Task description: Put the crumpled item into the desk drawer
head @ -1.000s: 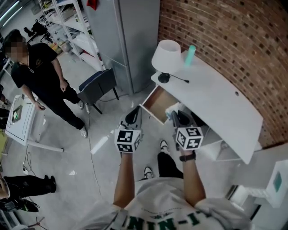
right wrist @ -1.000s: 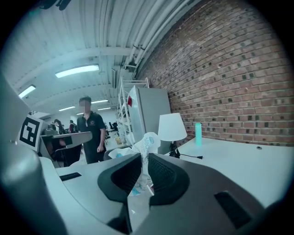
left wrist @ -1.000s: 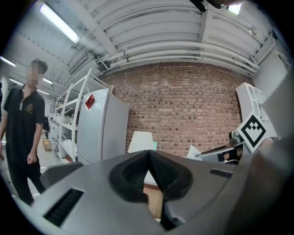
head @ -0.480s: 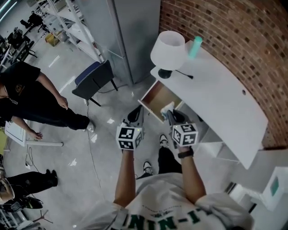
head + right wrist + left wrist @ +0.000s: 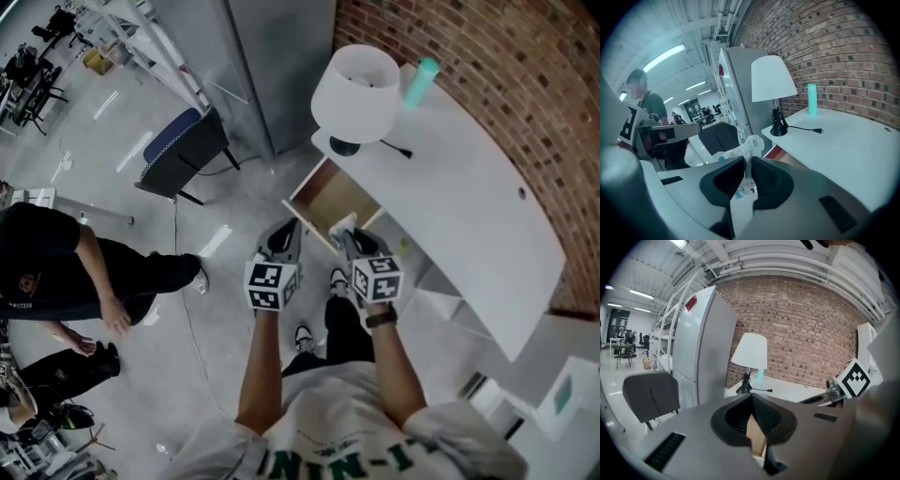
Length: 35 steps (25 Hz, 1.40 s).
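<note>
There are two grippers, the left gripper and the right gripper, and one crumpled item, which is between the right jaws. Just ahead of the jaws I count one open drawer and one white surface; farther ahead on it stand one lamp and one teal tube. Far to the left of the jaws there is one dark chair.

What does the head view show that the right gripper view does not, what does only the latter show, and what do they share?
Only the head view: the person's shoes and forearms. Only the right gripper view: how the right gripper pinches the crumpled wrapper, and the ceiling lights. Both: the lamp, teal cylinder, white desk and brick wall.
</note>
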Each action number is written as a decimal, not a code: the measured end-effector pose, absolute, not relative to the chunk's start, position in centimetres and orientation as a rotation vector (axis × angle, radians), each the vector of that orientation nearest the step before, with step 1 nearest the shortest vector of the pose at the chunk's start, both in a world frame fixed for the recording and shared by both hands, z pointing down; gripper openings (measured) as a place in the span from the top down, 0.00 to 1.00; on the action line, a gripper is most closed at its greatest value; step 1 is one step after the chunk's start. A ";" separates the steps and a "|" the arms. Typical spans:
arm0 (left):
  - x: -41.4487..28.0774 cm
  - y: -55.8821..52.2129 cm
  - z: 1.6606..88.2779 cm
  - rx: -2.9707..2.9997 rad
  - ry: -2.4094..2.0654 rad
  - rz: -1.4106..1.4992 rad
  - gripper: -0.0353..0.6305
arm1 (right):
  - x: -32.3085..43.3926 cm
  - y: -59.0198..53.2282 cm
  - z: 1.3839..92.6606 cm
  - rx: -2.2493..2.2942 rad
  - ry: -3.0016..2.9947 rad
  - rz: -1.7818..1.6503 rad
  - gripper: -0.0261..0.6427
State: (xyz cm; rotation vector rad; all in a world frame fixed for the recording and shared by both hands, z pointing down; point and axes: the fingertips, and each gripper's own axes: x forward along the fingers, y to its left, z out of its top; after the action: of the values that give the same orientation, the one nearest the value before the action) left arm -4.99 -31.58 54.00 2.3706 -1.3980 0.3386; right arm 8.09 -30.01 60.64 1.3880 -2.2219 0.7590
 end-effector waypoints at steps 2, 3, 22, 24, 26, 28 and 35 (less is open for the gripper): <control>-4.7 -32.4 55.7 2.356 -1.379 0.357 0.95 | 7.9 -30.9 62.0 1.371 -2.224 0.762 0.90; -4.5 -32.9 56.5 2.351 -1.370 0.364 0.95 | 7.9 -31.3 62.8 1.360 -2.220 0.765 0.90; -5.4 -38.8 69.6 2.211 -1.334 0.392 0.95 | 8.9 -39.2 80.6 1.184 -2.024 0.841 0.90; -5.8 -39.4 70.9 2.209 -1.335 0.382 0.95 | 8.5 -40.0 82.4 1.170 -2.018 0.846 0.90; -6.1 -39.9 72.6 2.199 -1.337 0.379 0.95 | 8.2 -40.7 84.1 1.155 -2.011 0.852 0.90; -6.5 -40.3 74.3 2.184 -1.341 0.378 0.95 | 8.2 -41.3 85.9 1.154 -1.998 0.864 0.90; -6.4 -41.3 78.3 2.177 -1.322 0.366 0.95 | 8.9 -43.5 92.3 1.199 -1.894 0.863 0.90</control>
State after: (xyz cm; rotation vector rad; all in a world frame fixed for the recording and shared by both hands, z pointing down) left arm -6.43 -41.28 78.26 2.1768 -1.3223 0.3662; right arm 8.86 -43.52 92.32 1.1987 -1.8943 0.8629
